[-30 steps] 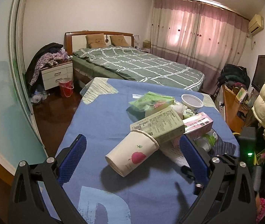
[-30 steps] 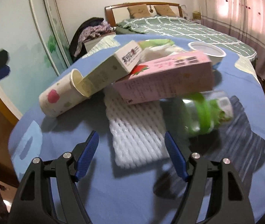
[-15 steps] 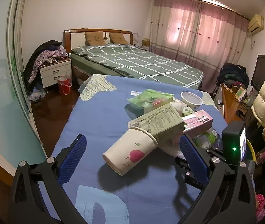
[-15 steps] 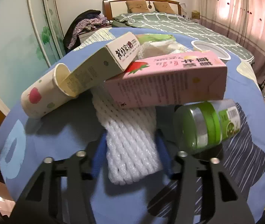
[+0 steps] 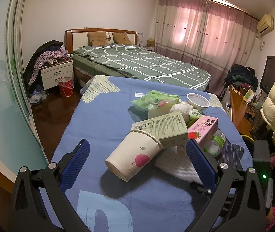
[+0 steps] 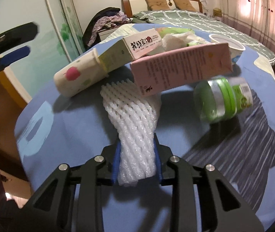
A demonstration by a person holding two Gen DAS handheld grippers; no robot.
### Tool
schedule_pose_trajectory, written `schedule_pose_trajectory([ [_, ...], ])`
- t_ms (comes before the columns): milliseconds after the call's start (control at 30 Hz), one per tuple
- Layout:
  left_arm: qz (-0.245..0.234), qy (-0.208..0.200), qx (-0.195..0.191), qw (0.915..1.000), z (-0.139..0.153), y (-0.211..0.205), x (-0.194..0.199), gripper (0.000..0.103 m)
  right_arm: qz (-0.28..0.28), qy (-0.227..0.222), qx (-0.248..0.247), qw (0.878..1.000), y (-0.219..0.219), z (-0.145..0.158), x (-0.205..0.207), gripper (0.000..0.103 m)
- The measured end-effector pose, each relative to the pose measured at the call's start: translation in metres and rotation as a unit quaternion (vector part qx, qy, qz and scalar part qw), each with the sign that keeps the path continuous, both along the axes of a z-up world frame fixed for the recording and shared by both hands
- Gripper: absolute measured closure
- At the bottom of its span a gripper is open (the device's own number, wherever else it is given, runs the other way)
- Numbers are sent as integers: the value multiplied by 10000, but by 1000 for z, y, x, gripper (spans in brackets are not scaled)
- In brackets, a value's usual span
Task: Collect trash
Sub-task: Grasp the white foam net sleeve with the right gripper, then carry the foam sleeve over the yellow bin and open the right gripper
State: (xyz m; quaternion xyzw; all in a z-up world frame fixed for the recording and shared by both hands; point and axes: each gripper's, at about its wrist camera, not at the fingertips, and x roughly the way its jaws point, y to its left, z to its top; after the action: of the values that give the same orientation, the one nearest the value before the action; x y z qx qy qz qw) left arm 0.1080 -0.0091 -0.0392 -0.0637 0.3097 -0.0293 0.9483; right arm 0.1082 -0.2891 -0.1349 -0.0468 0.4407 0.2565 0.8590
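Note:
A pile of trash lies on the blue-clothed table. In it are a paper cup on its side, a pale green box, a pink milk carton and a clear bottle with a green label. A white foam net runs out from under the carton. My right gripper has the net's near end between its jaws, which are closing and squeeze it narrow. My left gripper hangs open just short of the cup, holding nothing.
A white bowl and a green packet lie at the far side of the pile. Behind the table is a bed, with a nightstand and red bin to its left. A cluttered desk stands on the right.
My right gripper moved forward over the foam net and its jaws came together on it, pinching the net. The left gripper stayed open and hardly moved.

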Motion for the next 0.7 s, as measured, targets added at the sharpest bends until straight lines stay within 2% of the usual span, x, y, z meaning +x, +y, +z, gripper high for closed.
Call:
schedule_pose_trajectory([
  [200, -42, 40, -8, 10000, -3, -4, 2, 5, 29, 37, 132, 9999, -19, 9, -16, 75],
  [333, -87, 25, 3, 10000, -2, -7, 1, 5, -298, -184, 304, 9989, -32, 26, -8, 75],
  [500, -112, -39, 55, 9999, 1, -10, -4, 5, 153, -111, 264, 9995, -23, 27, -24, 75],
  [700, -150, 30, 20, 9999, -1, -12, -2, 5, 180, -30, 516, 9985, -36, 36, -42, 75],
])
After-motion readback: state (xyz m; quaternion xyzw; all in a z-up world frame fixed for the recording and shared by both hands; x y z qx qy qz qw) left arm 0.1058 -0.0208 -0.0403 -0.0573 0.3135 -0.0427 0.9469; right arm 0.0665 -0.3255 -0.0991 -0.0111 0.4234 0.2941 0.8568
